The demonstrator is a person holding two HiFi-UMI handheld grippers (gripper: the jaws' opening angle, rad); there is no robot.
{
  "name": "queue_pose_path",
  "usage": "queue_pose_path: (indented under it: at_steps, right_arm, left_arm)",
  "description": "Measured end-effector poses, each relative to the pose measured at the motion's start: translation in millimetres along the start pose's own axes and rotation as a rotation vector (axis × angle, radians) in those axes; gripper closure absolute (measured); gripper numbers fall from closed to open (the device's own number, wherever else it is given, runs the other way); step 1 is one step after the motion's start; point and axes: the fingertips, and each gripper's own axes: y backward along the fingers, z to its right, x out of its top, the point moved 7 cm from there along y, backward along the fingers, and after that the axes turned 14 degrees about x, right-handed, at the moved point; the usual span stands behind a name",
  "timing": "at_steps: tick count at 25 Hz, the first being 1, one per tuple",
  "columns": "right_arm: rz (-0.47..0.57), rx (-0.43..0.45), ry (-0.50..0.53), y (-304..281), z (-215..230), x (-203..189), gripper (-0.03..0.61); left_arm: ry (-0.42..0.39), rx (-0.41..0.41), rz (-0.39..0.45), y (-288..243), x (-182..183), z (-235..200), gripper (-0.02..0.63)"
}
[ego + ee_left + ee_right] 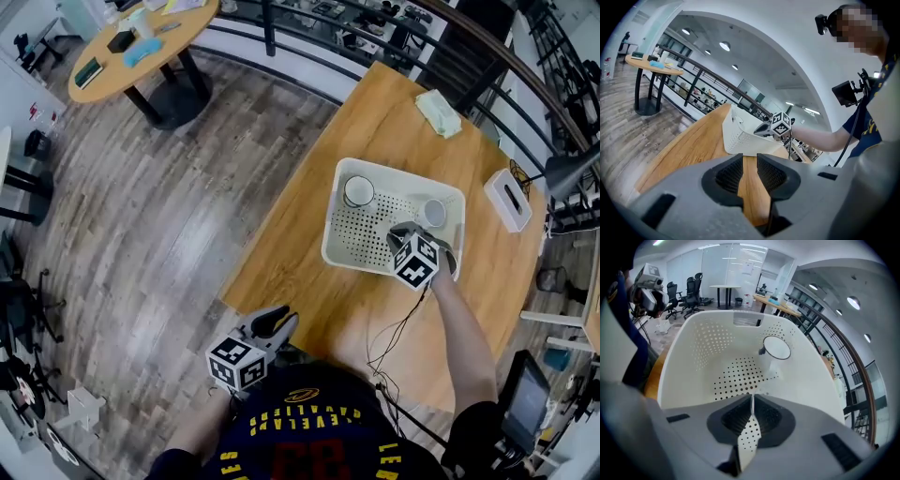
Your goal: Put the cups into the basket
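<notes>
A white perforated basket [331, 246] stands on the wooden table [300, 281]. Two white cups stand upright inside it, one in the far-left corner [358, 191] and one by the right wall [433, 213]. My right gripper [401, 234] hangs over the basket's near right part, pointing steeply down, shut and holding nothing. In the right gripper view the right gripper [752, 401] faces the basket floor [736, 373] and the far cup [774, 350]. My left gripper [281, 319] is at the table's near-left edge, its jaws a narrow gap apart and empty. The left gripper [750, 161] looks along the tabletop toward the basket [740, 133].
A pale green cloth [438, 112] lies on the table's far side and a white box [508, 199] at its right edge. A black cable [394, 337] trails off the near edge. A railing [309, 42] runs behind, with a round table [131, 47] beyond it.
</notes>
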Motion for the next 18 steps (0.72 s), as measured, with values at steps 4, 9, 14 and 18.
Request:
queue_pose_path:
  at_steps: [4,9,14,18]
  right_arm:
    - [-0.028,0.075,0.012,-15,0,-1,0.555]
    - [-0.083,0.087,0.045,-33,0,-4,0.554]
    - [-0.050,0.088,0.021,-35,1,-2,0.554]
    - [-0.026,0.077,0.004,-31,1,-2,0.528]
  left_arm:
    - [0.009,0.017,-0.009,-6,0,-2,0.528]
    - [0.014,0.024,-0.020,-8,-2,-6,0.528]
    - [0.019,0.016,-0.025,-7,-3,-8,0.528]
    - [0.009,0.002,-0.026,-8,-2,-6,0.528]
